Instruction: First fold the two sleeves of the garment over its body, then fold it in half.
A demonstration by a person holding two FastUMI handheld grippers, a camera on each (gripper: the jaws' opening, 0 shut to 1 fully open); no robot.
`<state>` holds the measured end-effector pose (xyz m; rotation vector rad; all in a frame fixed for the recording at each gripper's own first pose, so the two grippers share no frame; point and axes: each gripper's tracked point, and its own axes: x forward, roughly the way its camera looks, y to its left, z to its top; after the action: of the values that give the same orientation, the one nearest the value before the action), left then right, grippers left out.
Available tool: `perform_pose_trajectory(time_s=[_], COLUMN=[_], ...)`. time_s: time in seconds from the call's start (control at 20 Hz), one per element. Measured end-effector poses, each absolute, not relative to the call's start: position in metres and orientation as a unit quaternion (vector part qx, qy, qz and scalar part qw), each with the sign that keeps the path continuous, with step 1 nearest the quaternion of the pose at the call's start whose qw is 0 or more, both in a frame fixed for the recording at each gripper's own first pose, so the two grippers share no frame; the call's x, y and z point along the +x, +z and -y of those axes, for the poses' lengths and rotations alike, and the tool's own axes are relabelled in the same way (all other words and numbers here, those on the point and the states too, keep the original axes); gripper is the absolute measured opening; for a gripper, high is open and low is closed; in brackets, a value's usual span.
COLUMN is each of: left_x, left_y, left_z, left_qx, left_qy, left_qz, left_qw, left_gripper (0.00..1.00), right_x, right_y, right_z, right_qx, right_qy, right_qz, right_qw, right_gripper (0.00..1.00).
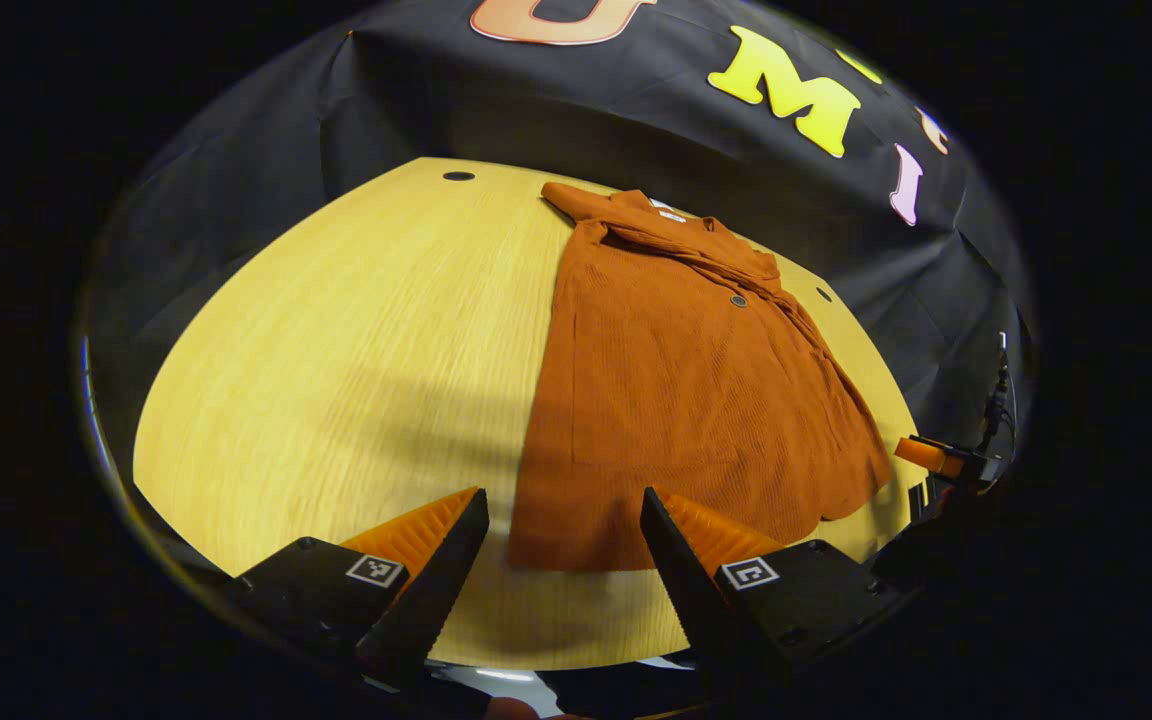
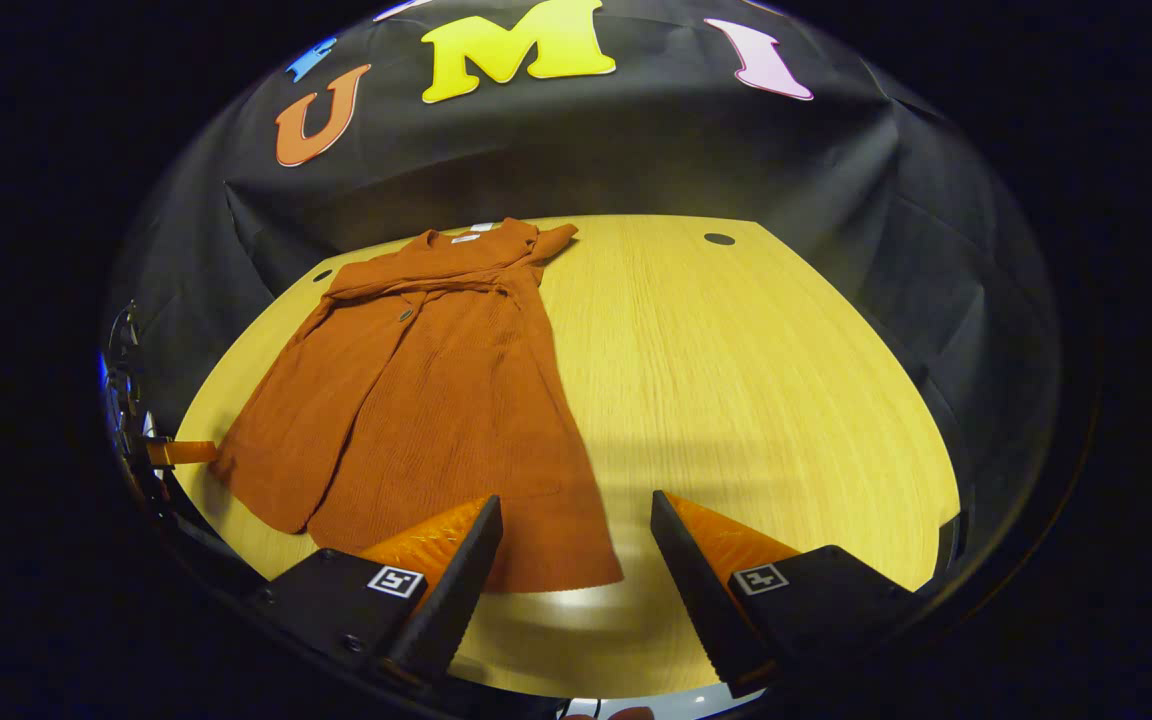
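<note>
On the desk (image 1: 356,340) the rust-coloured garment (image 1: 676,380) is laid flat, sleeves seemingly already folded across its body (hard to confirm); the halving fold is left. Both left gripper (image 1: 564,560) and right gripper (image 2: 576,565) are held open, empty, near the hem.

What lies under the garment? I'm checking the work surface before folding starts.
The rust-orange garment lies flat on the light wooden table, whose bare top shows all around it. Whatever sits directly beneath the fabric is covered and cannot be seen.
</note>
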<state>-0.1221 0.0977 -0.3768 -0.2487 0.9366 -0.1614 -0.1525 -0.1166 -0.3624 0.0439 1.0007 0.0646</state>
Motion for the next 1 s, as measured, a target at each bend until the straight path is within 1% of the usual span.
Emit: perform_pose_trajectory(time_s=[0.05, 0.2, 0.25, 0.3, 0.45, 0.55, 0.6, 0.65, 0.85, 0.9, 0.95, 1.0], left_x=[-0.119, -0.122, -0.122, -0.124, -0.126, -0.127, -0.127, -0.127, -0.125, -0.122, -0.121, -0.120], left_y=[-0.376, -0.378, -0.378, -0.378, -0.377, -0.377, -0.378, -0.378, -0.384, -0.386, -0.389, -0.390], left_z=[-0.096, -0.089, -0.086, -0.082, -0.072, -0.070, -0.068, -0.066, -0.061, -0.061, -0.064, -0.071], left_qx=[-0.115, -0.114, -0.110, -0.108, -0.108, -0.108, -0.110, -0.113, -0.113, -0.114, -0.112, -0.110], left_qy=[-0.079, -0.075, -0.077, -0.083, -0.095, -0.094, -0.096, -0.097, -0.090, -0.087, -0.077, -0.064], left_qz=[-0.438, -0.443, -0.443, -0.446, -0.448, -0.448, -0.448, -0.448, -0.452, -0.452, -0.458, -0.459], left_qw=[0.888, 0.886, 0.886, 0.885, 0.883, 0.883, 0.882, 0.882, 0.880, 0.880, 0.878, 0.879], left_gripper=[0.99, 0.99, 0.99, 0.99, 0.97, 0.97, 0.97, 0.97, 0.83, 0.73, 0.64, 0.46], right_x=[-0.155, -0.160, -0.164, -0.165, -0.164, -0.169, -0.165, -0.167, -0.167, -0.166, -0.164, -0.162], right_y=[-0.366, -0.380, -0.385, -0.388, -0.385, -0.391, -0.389, -0.391, -0.392, -0.392, -0.392, -0.391], right_z=[0.111, 0.101, 0.099, 0.099, 0.109, 0.117, 0.116, 0.118, 0.108, 0.107, 0.107, 0.107], right_qx=[0.019, 0.019, 0.020, 0.017, 0.021, 0.028, 0.034, 0.026, 0.022, 0.022, 0.024, 0.023], right_qy=[0.036, 0.046, 0.046, 0.044, 0.032, 0.022, 0.026, 0.023, 0.040, 0.040, 0.041, 0.041], right_qz=[-0.483, -0.496, -0.505, -0.507, -0.501, -0.514, -0.504, -0.512, -0.510, -0.510, -0.513, -0.514], right_qw=[0.875, 0.867, 0.862, 0.861, 0.865, 0.857, 0.863, 0.859, 0.859, 0.859, 0.857, 0.857], right_gripper=[0.96, 0.96, 0.92, 0.82, 0.82, 0.82, 0.82, 0.83, 0.19, 0.11, 0.11, 0.11])
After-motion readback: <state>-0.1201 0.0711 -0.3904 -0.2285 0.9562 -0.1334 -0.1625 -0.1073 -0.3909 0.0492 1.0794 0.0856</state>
